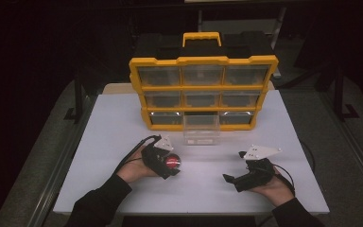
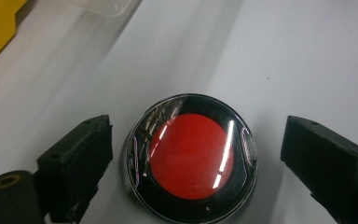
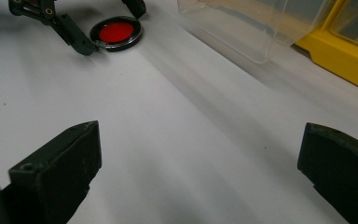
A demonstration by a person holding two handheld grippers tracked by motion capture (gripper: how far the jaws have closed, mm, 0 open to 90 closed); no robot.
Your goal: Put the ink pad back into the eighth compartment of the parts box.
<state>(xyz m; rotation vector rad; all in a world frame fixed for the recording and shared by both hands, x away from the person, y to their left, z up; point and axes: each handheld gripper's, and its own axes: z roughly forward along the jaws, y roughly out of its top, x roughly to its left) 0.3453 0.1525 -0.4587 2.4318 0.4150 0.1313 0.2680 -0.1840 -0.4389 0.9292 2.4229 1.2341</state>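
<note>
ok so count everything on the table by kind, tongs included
tongs: 2, left tongs open around the disc, right tongs open over bare table
red and black round disc: 1
yellow drawer organiser: 1
clear drawer pulled out: 1
total: 5

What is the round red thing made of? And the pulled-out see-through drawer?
The round red thing looks like glossy plastic: a red disc in a black ring under a clear cover, judging by the bright reflections; it could be glass. The see-through drawer seems clear hard plastic, since the table shows through its walls.
</note>
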